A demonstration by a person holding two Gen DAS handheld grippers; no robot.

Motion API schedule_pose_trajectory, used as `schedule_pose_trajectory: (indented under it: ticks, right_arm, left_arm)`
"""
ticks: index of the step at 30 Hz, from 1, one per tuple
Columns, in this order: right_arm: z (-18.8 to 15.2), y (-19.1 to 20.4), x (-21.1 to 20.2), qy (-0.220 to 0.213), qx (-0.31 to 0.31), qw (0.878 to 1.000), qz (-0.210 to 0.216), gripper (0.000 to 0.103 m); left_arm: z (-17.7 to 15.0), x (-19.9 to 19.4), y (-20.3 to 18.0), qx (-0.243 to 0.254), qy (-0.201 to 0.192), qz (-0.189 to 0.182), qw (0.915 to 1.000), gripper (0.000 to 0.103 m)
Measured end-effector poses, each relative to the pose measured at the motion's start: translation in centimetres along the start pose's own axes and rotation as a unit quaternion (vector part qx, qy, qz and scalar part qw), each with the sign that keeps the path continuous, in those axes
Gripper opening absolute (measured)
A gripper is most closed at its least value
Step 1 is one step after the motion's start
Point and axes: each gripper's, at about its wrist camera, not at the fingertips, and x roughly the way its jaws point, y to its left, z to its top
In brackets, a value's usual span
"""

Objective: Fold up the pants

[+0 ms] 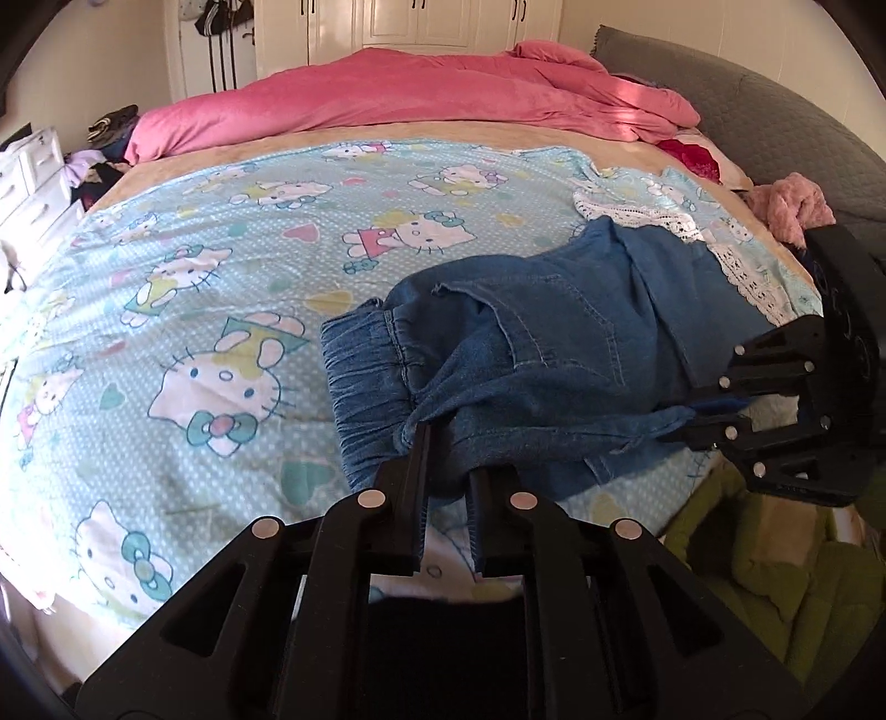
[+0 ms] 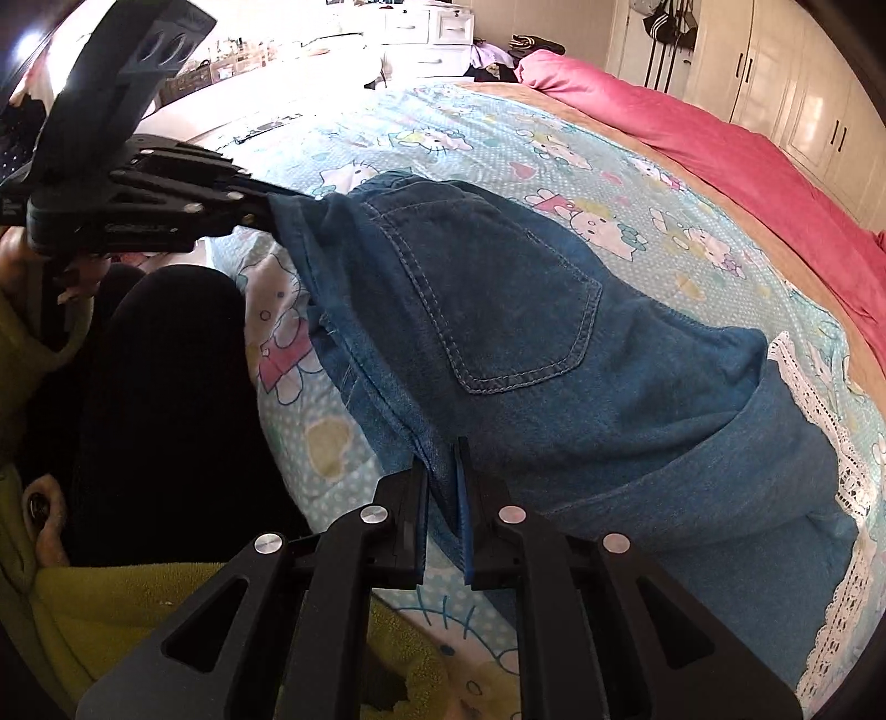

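A pair of blue denim pants (image 1: 554,354) with an elastic gathered waistband lies partly folded on the near side of a bed, over a light blue cartoon-cat printed sheet (image 1: 221,232) with a white lace trim (image 2: 819,443); the stitched back pocket (image 2: 498,299) faces up in the right wrist view, and the gathered waistband (image 1: 360,365) points left in the left wrist view. The left tongs (image 1: 446,471) are clamped on a bunched fold of the denim just beside the waistband, the cloth squeezed between the two black fingers; the right tongs (image 2: 443,487) are clamped on the pants' near edge, a thin layer of fabric pinched between the pads, the right-hand one blue (image 2: 464,515). Each pair of tongs shows in the other's view: the right tongs (image 1: 714,410) grip the denim at the right side, the left tongs (image 2: 260,205) grip it at the upper left; the cloth between them sags slightly. A rumpled pink duvet (image 1: 421,94) lies along the far side of the bed; white wardrobe doors (image 1: 421,22) stand behind it; a grey padded headboard (image 1: 747,111) rises at the right; a yellow-green garment (image 2: 83,598) on the person shows at the lower left of the right wrist view.
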Motion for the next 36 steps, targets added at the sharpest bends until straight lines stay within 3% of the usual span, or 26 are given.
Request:
schedule_pose_trajectory:
  ticks: [1,2,3,7,10,12,18,21,25,28,31,34,36]
  right_arm:
    - [0.0,0.0,0.1,-0.001,0.002,1.000,-0.001,0.009]
    - [0.0,0.1,0.2,-0.001,0.004,1.000,-0.002,0.009]
    - [0.0,-0.1,0.3,-0.002,0.006,1.000,-0.003,0.009]
    - [0.0,-0.3,0.8,-0.002,0.022,1.000,0.002,0.010]
    - [0.0,-0.2,0.5,-0.005,0.021,1.000,0.004,0.011]
    - [-0.3,-0.1,0.0,-0.007,0.016,1.000,0.006,0.011]
    - [-1.2,-0.3,-0.2,0.010,0.008,1.000,0.005,0.008]
    - [-1.7,0.0,-0.4,0.014,0.000,1.000,0.005,0.008]
    - [-2.0,-0.1,-0.8,0.020,0.013,1.000,0.018,0.012]
    - [-2.3,-0.2,-2.3,0.016,0.022,0.999,0.030,0.015]
    - [-1.8,-1.2,-4.6,-0.025,0.063,0.996,0.055,0.020]
    - [-0.7,-1.9,-4.8,-0.055,0.089,0.994,0.045,0.032]
    - [-0.1,-1.8,-3.0,-0.038,0.086,0.995,0.028,0.032]
  left_arm:
    - [-0.2,-0.1,0.1,-0.003,0.002,0.008,1.0000,0.020]
    - [-0.3,0.0,0.3,-0.005,0.004,0.017,0.9998,0.041]
    - [-0.3,0.1,0.5,-0.010,0.005,0.028,0.9996,0.044]
    - [0.0,0.4,2.2,-0.044,0.012,0.044,0.9980,0.042]
    - [-0.1,-0.9,3.2,-0.061,-0.003,0.034,0.9976,0.041]
    - [0.1,-1.8,3.6,-0.069,-0.011,0.052,0.9963,0.034]
    - [1.2,-4.7,4.2,-0.092,-0.049,0.064,0.9925,0.032]
    - [2.5,-4.2,2.6,-0.076,-0.052,0.040,0.9949,0.030]
    - [3.9,-1.4,-0.7,-0.046,-0.039,0.007,0.9982,0.030]
    - [3.2,2.1,-1.8,-0.032,0.005,0.023,0.9992,0.030]
    - [1.9,4.1,-2.0,-0.028,0.033,0.024,0.9988,0.030]
    - [1.4,4.2,-2.5,-0.013,0.032,0.031,0.9989,0.030]
    - [1.2,4.1,-2.2,-0.017,0.030,0.027,0.9990,0.030]
